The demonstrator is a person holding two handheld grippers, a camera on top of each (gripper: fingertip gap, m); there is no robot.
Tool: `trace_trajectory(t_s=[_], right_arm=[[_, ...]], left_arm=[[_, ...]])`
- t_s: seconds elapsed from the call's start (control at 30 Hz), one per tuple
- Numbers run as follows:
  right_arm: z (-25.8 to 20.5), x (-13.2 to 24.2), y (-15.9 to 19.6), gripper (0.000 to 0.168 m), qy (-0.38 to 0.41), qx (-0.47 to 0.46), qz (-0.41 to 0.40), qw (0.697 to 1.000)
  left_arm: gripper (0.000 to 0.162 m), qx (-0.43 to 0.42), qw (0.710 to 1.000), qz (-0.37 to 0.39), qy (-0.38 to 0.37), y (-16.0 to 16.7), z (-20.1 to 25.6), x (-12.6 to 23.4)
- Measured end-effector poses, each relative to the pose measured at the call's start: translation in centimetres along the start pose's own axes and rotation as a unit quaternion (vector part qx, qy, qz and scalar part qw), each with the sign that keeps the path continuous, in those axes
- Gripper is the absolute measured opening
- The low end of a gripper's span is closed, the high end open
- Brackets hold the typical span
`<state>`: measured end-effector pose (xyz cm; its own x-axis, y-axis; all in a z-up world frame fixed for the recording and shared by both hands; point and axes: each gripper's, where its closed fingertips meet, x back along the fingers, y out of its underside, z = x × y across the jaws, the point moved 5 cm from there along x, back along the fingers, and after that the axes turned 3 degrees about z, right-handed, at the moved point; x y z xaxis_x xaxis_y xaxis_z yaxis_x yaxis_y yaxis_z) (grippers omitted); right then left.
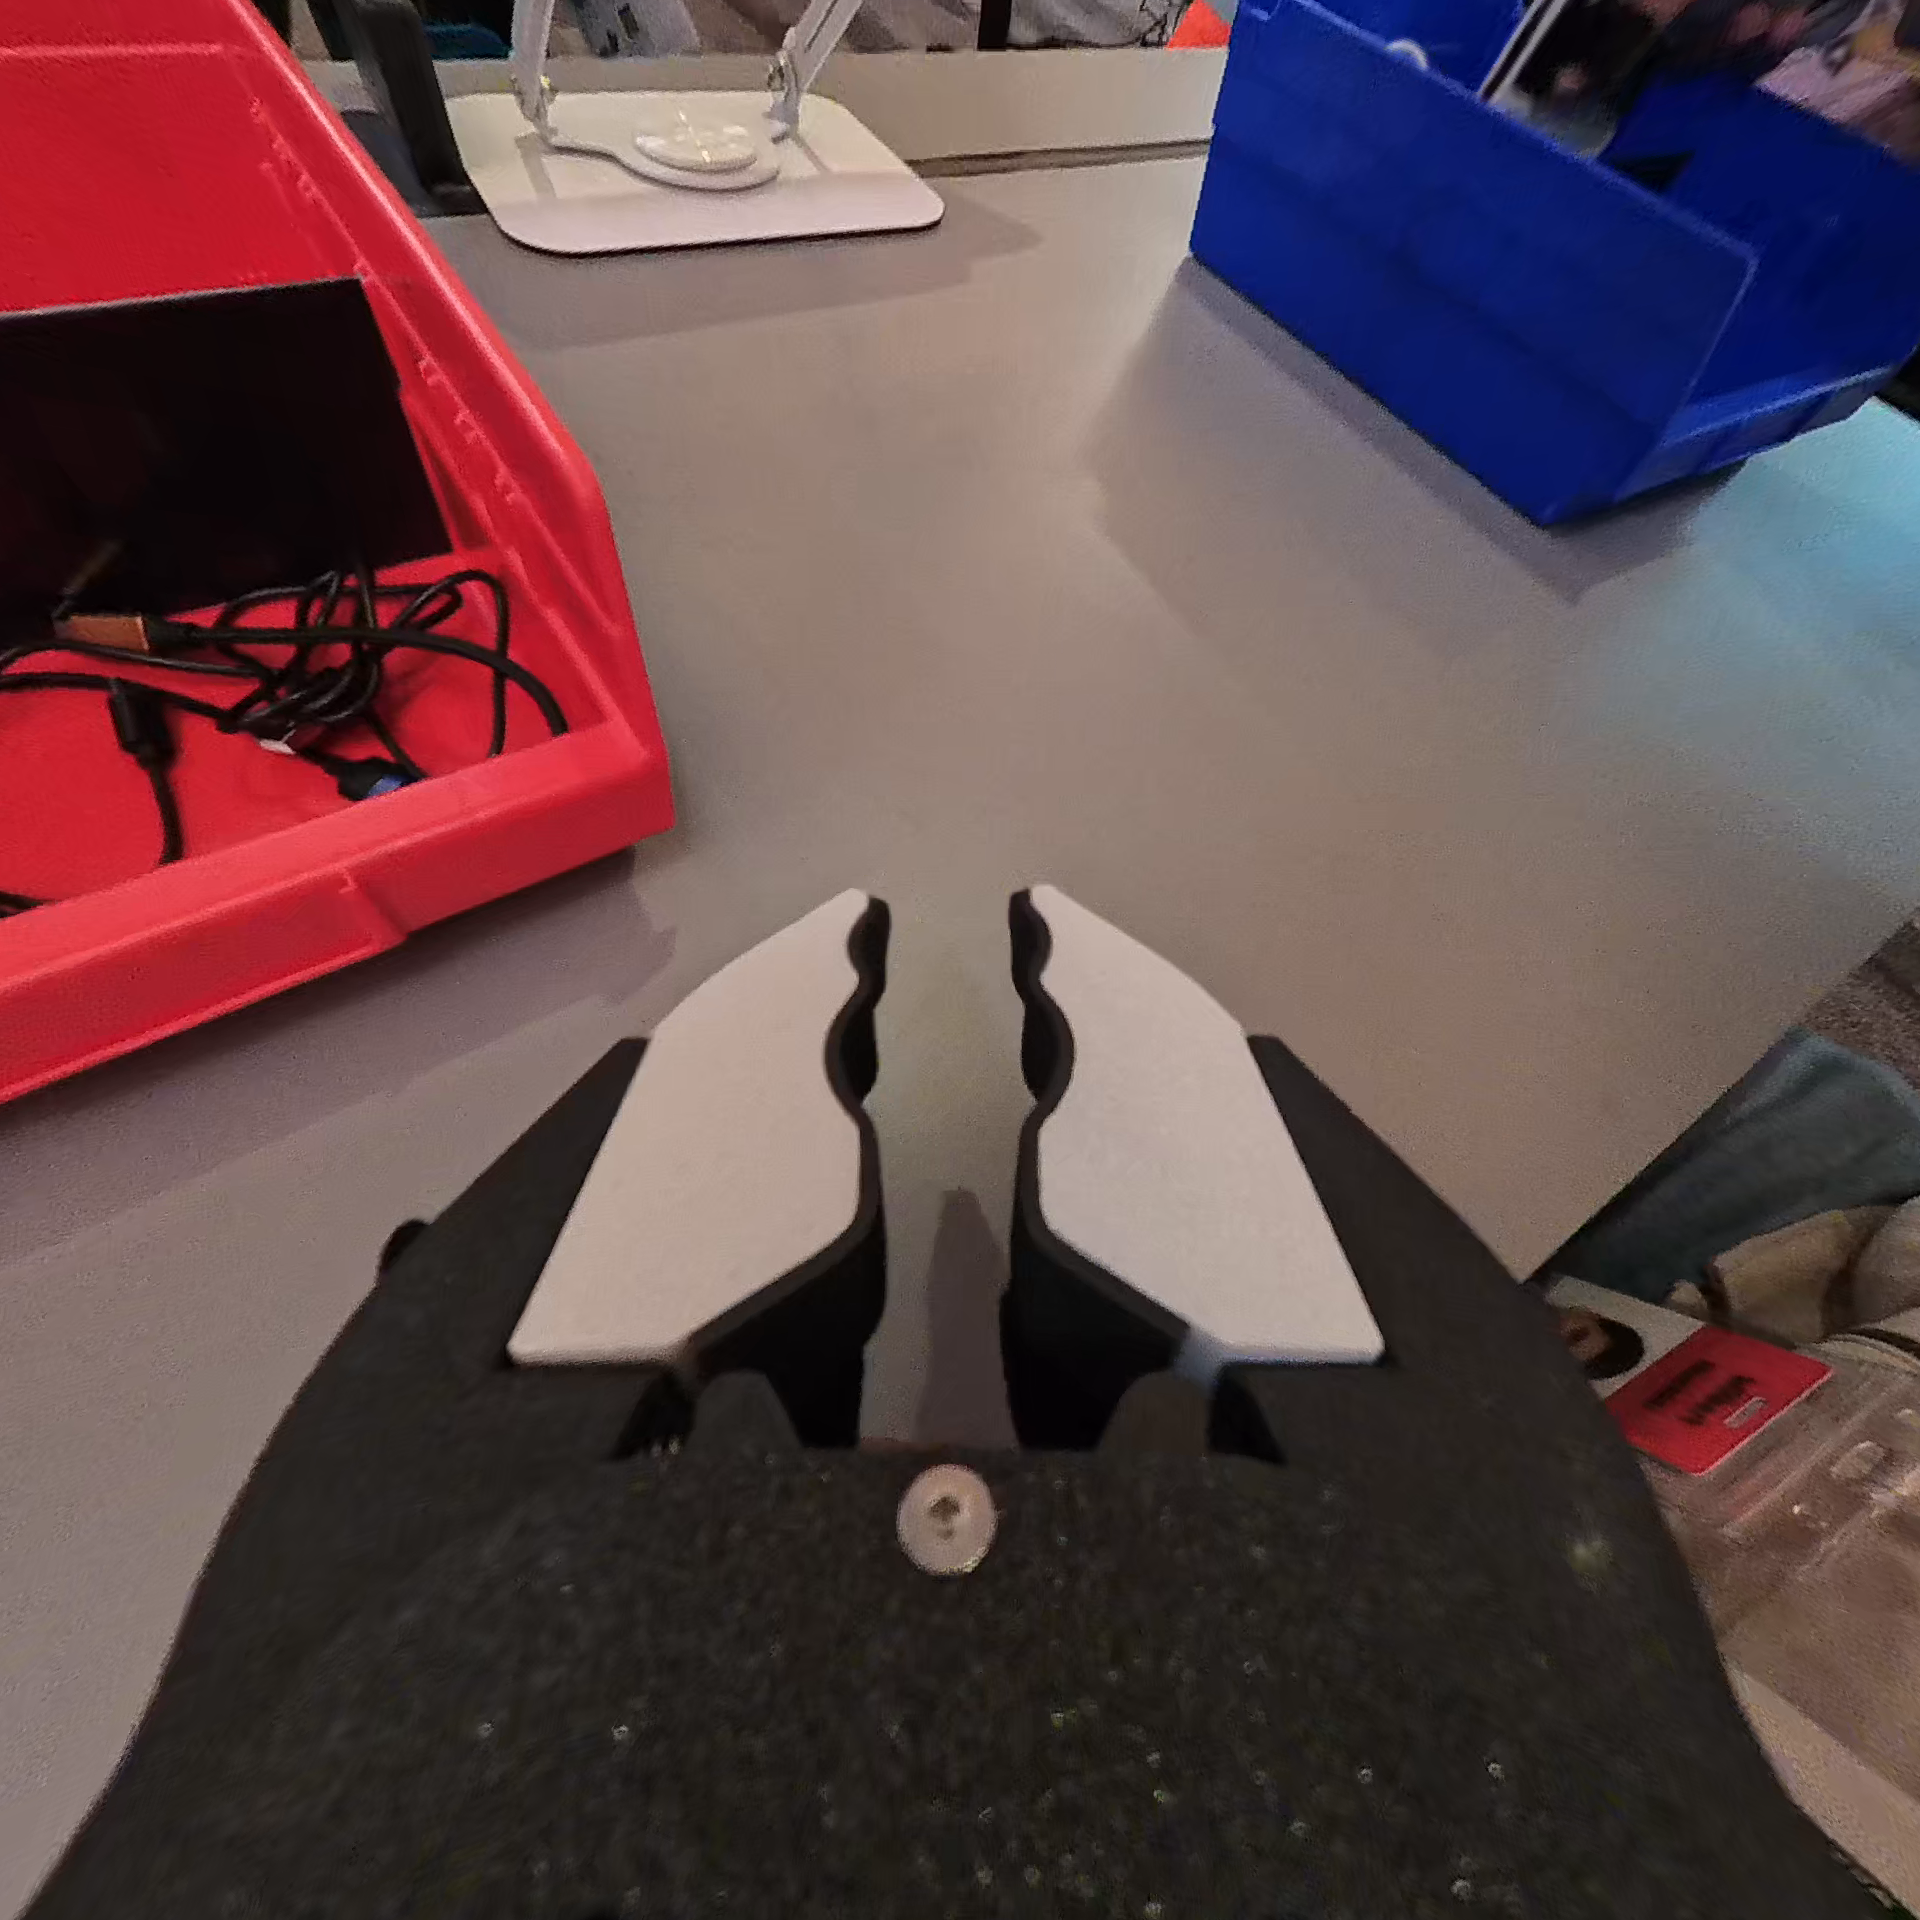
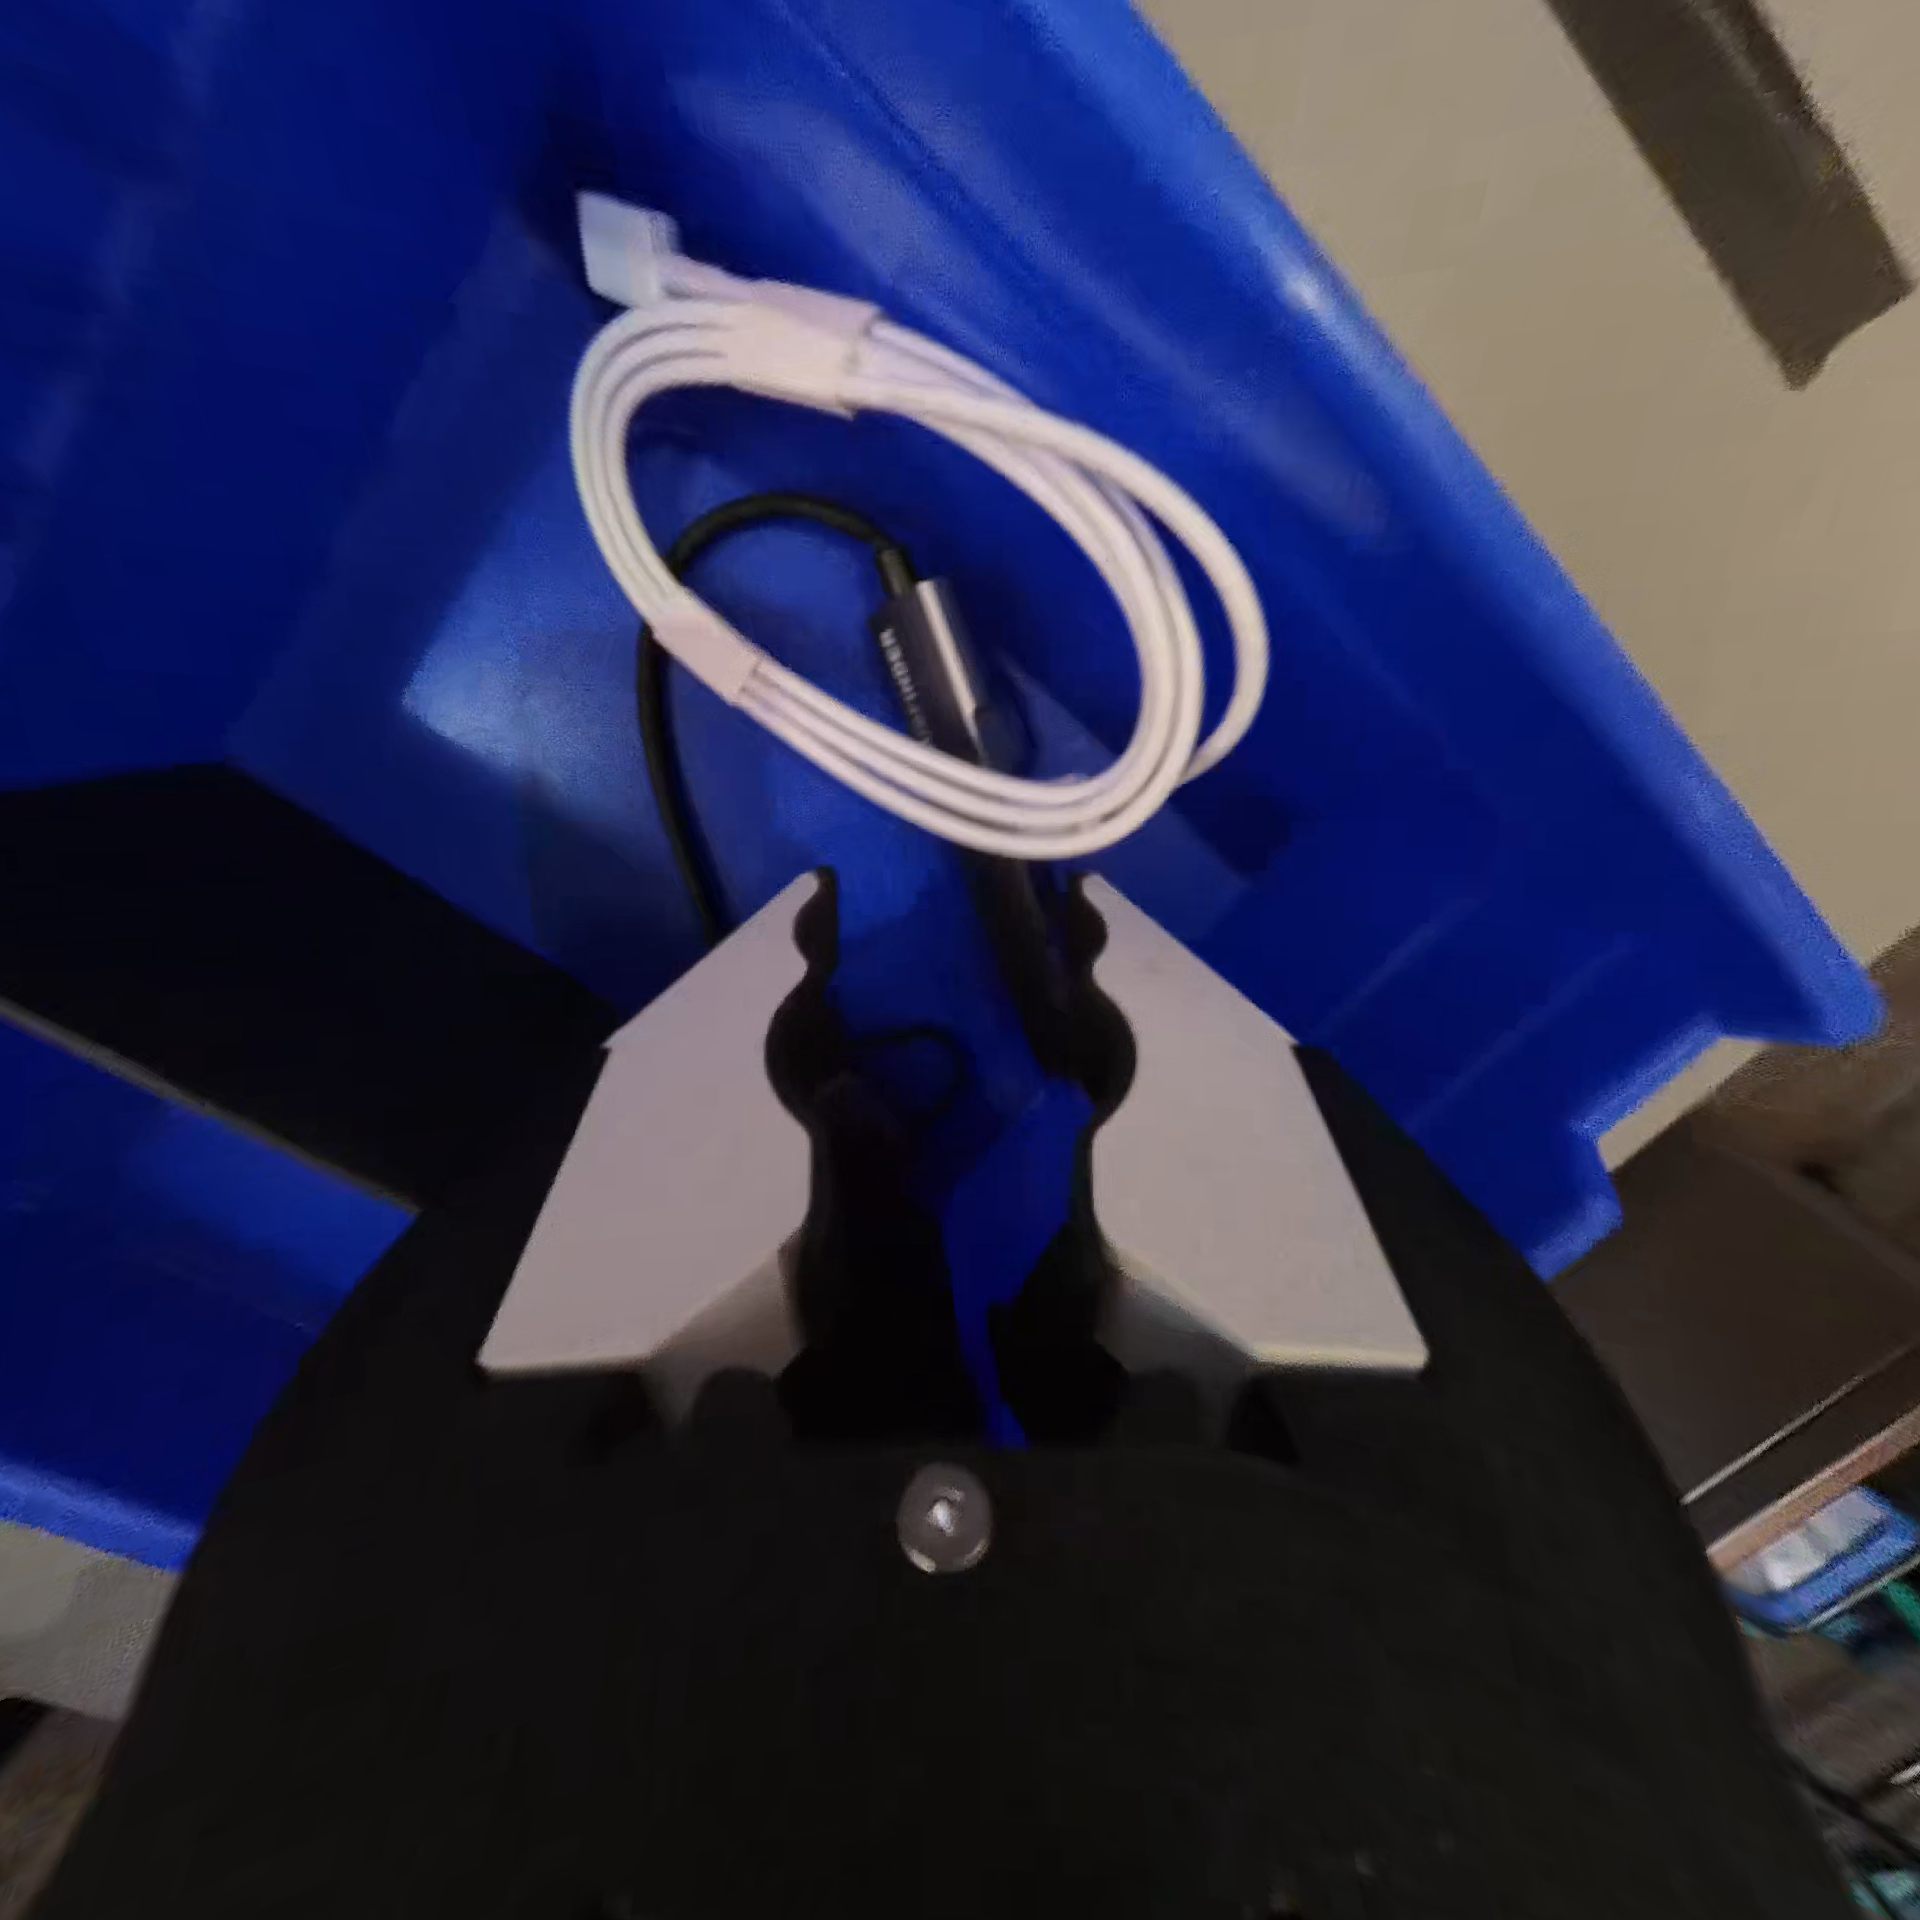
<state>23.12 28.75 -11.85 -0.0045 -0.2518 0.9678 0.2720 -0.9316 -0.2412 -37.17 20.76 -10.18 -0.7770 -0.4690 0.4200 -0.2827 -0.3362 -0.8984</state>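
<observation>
My left gripper (image 1: 951,904) is open a little and empty. It hovers low over the grey table (image 1: 1039,623), between a red bin (image 1: 499,862) and a blue bin (image 1: 1455,312). The red bin holds tangled black cables (image 1: 343,675) and a black divider (image 1: 208,436). My right gripper (image 2: 956,894) is open inside the blue bin (image 2: 312,416). A black cable with a grey connector (image 2: 935,644) runs down between its fingers, close to the right finger (image 2: 1195,1091). A coiled white cable (image 2: 1039,436) lies just beyond the fingertips, over the black one.
A white stand base (image 1: 707,197) sits at the table's far edge. A black divider (image 2: 260,935) crosses the blue bin to the left of my right gripper. The table edge, a person's clothing and a red card (image 1: 1714,1392) show at lower right. About 60 cm separates my left fingertips from my right.
</observation>
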Motion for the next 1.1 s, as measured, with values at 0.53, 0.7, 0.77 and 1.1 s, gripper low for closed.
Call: trace_trajectory(t_s=[0.53,0.7,0.77,1.1], right_arm=[[-35.6,9.2,5.3,0.052,-0.212,-0.042,0.479,0.851],[-40.3,6.6,6.4,0.050,-0.259,-0.011,0.459,0.850],[-39.7,7.2,6.3,0.050,-0.278,-0.026,0.477,0.833],[-38.1,6.1,8.0,0.053,-0.304,-0.041,0.453,0.837]], left_arm=[[0.049,0.096,0.994,-0.044,-0.042,-4.3,-7.3,1.0],[0.034,0.170,0.976,-0.127,-0.052,-8.2,-12.8,-3.3],[0.030,0.225,0.956,-0.177,-0.070,-8.0,-14.6,-5.8],[0.030,0.366,0.872,-0.307,-0.110,-4.6,-18.0,-11.1]])
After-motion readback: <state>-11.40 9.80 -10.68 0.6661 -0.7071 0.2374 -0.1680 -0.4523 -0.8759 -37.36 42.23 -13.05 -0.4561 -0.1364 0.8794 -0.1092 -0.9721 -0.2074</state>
